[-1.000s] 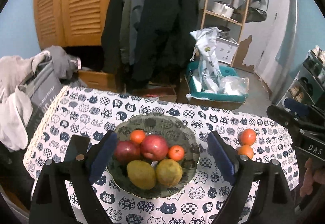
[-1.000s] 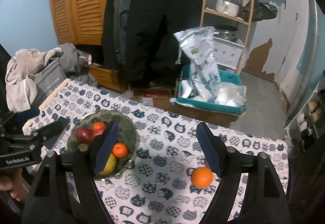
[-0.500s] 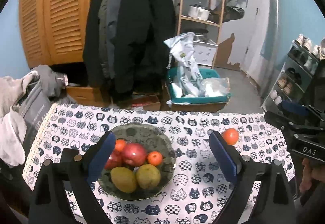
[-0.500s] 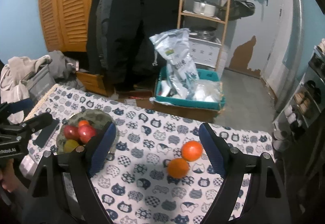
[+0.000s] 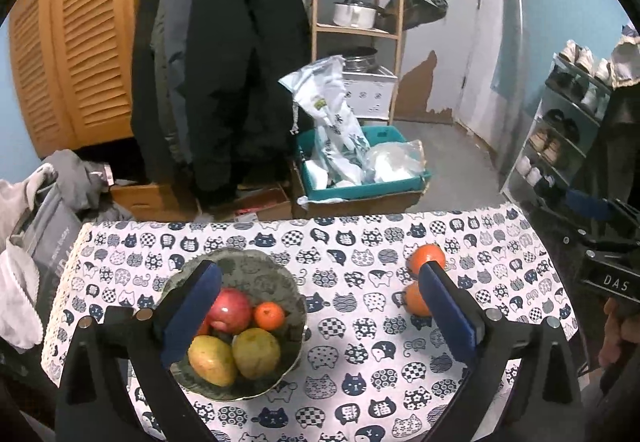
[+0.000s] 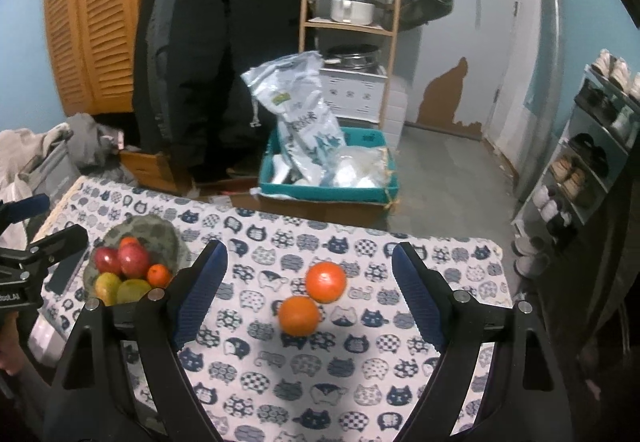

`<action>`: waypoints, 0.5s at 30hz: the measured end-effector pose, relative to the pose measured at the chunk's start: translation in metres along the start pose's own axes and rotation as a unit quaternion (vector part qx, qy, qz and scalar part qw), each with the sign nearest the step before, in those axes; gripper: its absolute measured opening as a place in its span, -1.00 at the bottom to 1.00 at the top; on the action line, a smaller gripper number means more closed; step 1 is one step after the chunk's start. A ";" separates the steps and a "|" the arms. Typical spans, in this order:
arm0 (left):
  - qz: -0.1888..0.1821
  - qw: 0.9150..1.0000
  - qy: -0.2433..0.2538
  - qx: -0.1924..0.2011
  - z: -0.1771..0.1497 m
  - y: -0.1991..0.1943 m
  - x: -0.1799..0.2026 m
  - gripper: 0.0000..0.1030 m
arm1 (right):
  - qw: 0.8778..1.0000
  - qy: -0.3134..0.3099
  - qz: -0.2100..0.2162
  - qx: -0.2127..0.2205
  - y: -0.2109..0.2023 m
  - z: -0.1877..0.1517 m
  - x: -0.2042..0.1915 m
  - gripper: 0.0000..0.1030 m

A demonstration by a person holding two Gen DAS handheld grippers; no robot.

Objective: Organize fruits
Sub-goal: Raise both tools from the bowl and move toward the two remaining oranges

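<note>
**Fruit in the bowl, two oranges loose**

A dark green bowl (image 5: pixel 294 296) sits lower left of centre in the left wrist view, holding a red apple (image 5: pixel 230 310), a small tangerine (image 5: pixel 269 316) and two yellow-green mangoes (image 5: pixel 256 353) side by side at its near edge. Two oranges (image 6: pixel 325 282) lie touching on the cat-print cloth, centre of the right wrist view, well apart from the bowl.

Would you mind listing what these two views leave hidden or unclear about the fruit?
- Left wrist view: the nearer orange is partly behind the left gripper's right finger.
- Left wrist view: a small orange fruit in the bowl is mostly behind the left finger.
- Right wrist view: the bowl's near rim sits behind the right gripper's left finger, and its fruit is too small to identify.
</note>
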State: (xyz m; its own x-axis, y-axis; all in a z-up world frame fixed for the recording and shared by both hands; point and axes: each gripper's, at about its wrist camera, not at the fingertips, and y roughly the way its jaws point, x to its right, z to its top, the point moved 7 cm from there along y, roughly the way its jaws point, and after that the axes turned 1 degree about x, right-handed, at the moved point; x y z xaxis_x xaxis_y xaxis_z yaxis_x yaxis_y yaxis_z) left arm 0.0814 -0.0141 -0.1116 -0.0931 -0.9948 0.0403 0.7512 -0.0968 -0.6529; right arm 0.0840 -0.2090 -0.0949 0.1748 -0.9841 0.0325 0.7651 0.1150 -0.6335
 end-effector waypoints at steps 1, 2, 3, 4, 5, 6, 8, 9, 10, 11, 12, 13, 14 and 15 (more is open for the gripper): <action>-0.002 1.000 0.003 -0.001 0.000 0.001 0.004 0.94 | 1.000 0.002 -0.004 0.000 0.000 -0.002 0.005 0.63; -0.002 1.000 0.005 -0.003 0.000 0.002 0.007 0.94 | 1.000 0.004 -0.006 -0.001 0.000 -0.003 0.009 0.63; -0.002 1.000 0.007 -0.005 0.000 0.004 0.010 0.94 | 1.000 0.006 -0.007 -0.001 0.000 -0.004 0.012 0.63; -0.004 1.000 0.010 -0.007 -0.001 0.005 0.013 0.94 | 1.000 0.009 -0.010 -0.002 0.000 -0.006 0.017 0.63; -0.007 1.000 0.012 -0.008 -0.001 0.006 0.017 0.94 | 1.000 0.011 -0.012 -0.003 0.000 -0.007 0.021 0.63; -0.007 1.000 0.014 -0.011 -0.001 0.008 0.021 0.94 | 1.000 0.013 -0.014 -0.004 0.000 -0.009 0.024 0.63; -0.011 1.000 0.018 -0.013 0.000 0.011 0.028 0.94 | 1.000 0.017 -0.020 -0.005 0.000 -0.012 0.032 0.63; -0.012 1.000 0.020 -0.016 -0.001 0.013 0.032 0.94 | 1.000 0.019 -0.022 -0.006 0.000 -0.013 0.036 0.63; -0.012 1.000 0.021 -0.018 0.000 0.015 0.034 0.94 | 0.999 0.021 -0.023 -0.006 0.001 -0.014 0.039 0.63; -0.014 0.999 0.023 -0.021 -0.001 0.017 0.038 0.94 | 0.999 0.024 -0.026 -0.007 0.001 -0.015 0.042 0.63; -0.017 0.999 0.024 -0.024 -0.001 0.020 0.042 0.94 | 0.999 0.026 -0.028 -0.008 0.002 -0.016 0.046 0.63; -0.017 0.999 0.024 -0.027 -0.002 0.022 0.045 0.94 | 0.999 0.029 -0.029 -0.010 0.003 -0.017 0.049 0.63; -0.019 0.999 0.025 -0.035 -0.004 0.026 0.050 0.94 | 0.999 0.030 -0.030 -0.011 0.004 -0.019 0.051 0.63; -0.023 0.999 0.026 -0.039 -0.005 0.029 0.054 0.94 | 0.999 0.031 -0.032 -0.013 0.005 -0.020 0.054 0.63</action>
State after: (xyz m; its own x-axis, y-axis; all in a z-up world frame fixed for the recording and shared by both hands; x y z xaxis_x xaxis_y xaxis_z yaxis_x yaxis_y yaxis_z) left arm 0.0950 -0.0702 -0.1315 -0.1619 -0.9862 0.0334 0.6925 -0.1377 -0.7082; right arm 0.0847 -0.2642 -0.1121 0.0862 -0.9959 0.0259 0.7566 0.0485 -0.6521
